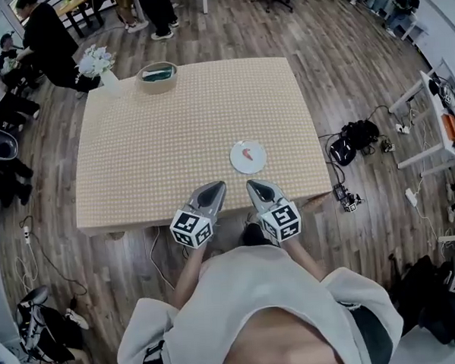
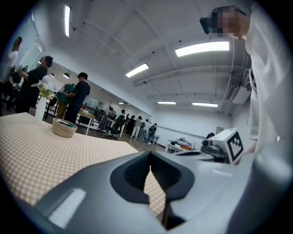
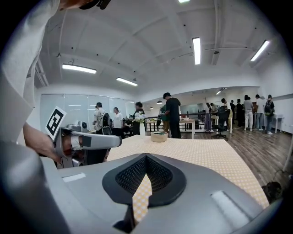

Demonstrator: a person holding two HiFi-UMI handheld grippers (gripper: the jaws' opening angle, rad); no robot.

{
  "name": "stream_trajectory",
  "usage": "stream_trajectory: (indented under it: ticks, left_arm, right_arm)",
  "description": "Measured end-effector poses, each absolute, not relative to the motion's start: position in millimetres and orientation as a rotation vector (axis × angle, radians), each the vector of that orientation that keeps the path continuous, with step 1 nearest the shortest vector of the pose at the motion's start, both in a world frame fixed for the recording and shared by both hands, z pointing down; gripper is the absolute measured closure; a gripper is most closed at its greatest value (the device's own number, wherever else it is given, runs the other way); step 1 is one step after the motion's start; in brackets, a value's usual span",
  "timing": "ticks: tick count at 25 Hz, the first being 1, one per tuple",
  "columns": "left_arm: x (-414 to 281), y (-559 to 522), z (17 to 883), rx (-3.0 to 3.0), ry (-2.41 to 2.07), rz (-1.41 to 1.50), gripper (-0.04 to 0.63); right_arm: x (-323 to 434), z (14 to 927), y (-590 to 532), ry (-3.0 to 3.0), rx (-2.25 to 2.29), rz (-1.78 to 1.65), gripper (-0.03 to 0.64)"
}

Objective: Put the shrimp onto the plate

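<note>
Evidently both hand-held grippers (image 1: 215, 188) (image 1: 253, 186) closed, empty

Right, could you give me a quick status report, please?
Left gripper and right gripper both shut, empty. Orange shrimp lies on round white plate. Nothing in the way.

We are working in an open, lab-like workroom: strip lights (image 3: 197, 50) are glowing overhead, people (image 3: 173, 114) are standing around desks, and bags (image 1: 360, 135) and cables are lying on the wood floor (image 1: 342, 50) beside our checkered table (image 1: 172, 142).
</note>
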State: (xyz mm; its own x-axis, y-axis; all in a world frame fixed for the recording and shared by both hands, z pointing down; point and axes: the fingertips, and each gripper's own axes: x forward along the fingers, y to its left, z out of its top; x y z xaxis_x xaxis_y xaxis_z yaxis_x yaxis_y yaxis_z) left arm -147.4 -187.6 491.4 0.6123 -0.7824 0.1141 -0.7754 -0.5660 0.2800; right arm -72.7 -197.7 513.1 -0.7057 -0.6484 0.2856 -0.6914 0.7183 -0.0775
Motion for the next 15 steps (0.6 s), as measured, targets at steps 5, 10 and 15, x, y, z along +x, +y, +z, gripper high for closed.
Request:
stream_trajectory:
  ticks: [5,10,15]
  left_arm:
    - [-192,-135,501,2.523,-1.230,-0.020,0.586]
    - [-194,-110,495,2.547,-1.167,-0.069,0.585]
    - [-182,-84,488,2.575,-1.130,-0.072,0.586]
  right_arm:
    - [-109,516,-141,-2.638,1.139,0.286,0.618]
    - [-121,510,-110,-2.607,1.148,0.252,0.618]
    - [-112,501,-88,-2.601,1.198,0.235,0.618]
